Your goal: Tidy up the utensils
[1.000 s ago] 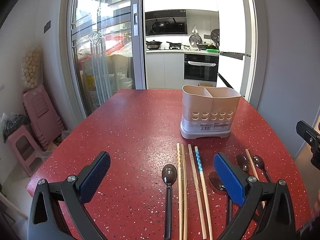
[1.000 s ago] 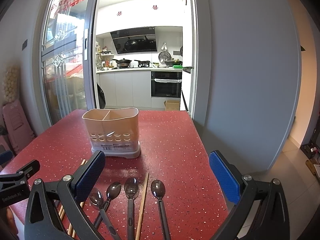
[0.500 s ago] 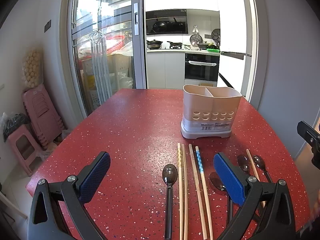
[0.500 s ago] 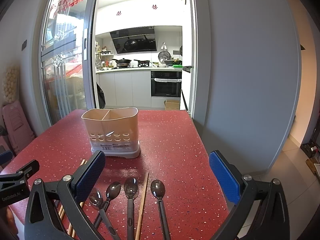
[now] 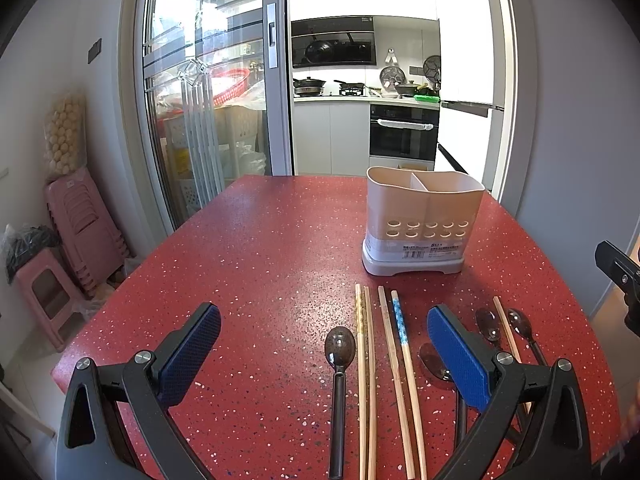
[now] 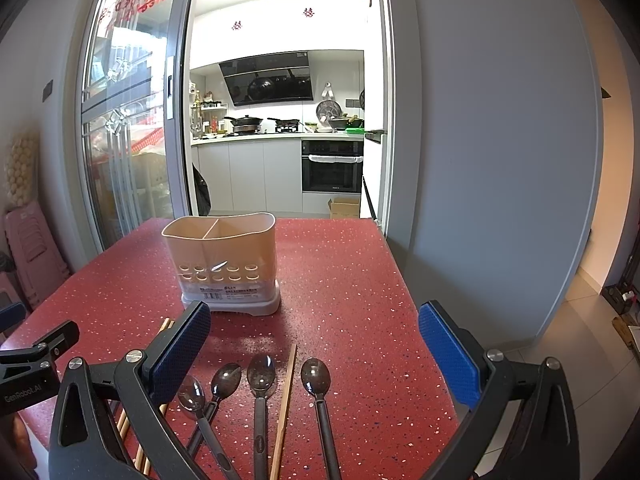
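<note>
A beige two-compartment utensil holder (image 5: pixel 424 220) stands empty on the red speckled table (image 5: pixel 260 264); it also shows in the right wrist view (image 6: pixel 224 264). In front of it lie several wooden chopsticks (image 5: pixel 368 360) and dark spoons (image 5: pixel 339 352). In the right wrist view several spoons (image 6: pixel 261 376) and one chopstick (image 6: pixel 286 396) lie between my fingers. My left gripper (image 5: pixel 324 356) is open and empty above the near table. My right gripper (image 6: pixel 314 356) is open and empty above the spoons.
The table's right edge (image 6: pixel 416 312) drops to the floor beside a grey wall (image 6: pixel 500 160). Pink stools (image 5: pixel 76 232) stand left of the table. A glass sliding door (image 5: pixel 208 100) and a kitchen lie beyond the far edge.
Both views have shifted very slightly; the utensils and the holder lie where they were. Both grippers stay open.
</note>
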Demonstrator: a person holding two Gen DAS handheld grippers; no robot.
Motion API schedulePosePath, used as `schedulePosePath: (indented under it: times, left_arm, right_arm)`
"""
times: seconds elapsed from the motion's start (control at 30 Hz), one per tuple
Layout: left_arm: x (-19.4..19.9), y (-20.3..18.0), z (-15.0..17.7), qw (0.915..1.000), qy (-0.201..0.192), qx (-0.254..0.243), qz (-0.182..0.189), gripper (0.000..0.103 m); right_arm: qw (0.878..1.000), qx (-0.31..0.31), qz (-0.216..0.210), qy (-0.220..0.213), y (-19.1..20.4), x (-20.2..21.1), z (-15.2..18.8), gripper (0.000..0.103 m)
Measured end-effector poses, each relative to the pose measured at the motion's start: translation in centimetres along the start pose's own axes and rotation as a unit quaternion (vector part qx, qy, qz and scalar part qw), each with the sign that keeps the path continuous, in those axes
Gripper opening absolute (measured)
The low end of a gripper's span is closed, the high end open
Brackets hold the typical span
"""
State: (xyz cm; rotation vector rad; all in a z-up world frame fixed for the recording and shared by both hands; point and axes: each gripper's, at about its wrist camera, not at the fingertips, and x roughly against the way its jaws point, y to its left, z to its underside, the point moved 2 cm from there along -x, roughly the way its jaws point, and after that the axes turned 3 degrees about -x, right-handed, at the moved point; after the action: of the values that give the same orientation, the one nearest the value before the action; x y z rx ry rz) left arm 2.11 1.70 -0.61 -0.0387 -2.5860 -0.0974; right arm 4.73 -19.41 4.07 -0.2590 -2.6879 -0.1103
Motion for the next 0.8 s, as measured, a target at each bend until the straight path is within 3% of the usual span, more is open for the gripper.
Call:
schedulePosePath:
  times: [0.8]
  left_arm:
    - [-0.39,-0.36,0.31,1.0000,0.002,-0.004,0.000,0.103]
  right_arm:
    - [1.000,0.000,0.000,0.002,0.00,-0.02,0.04,0.103]
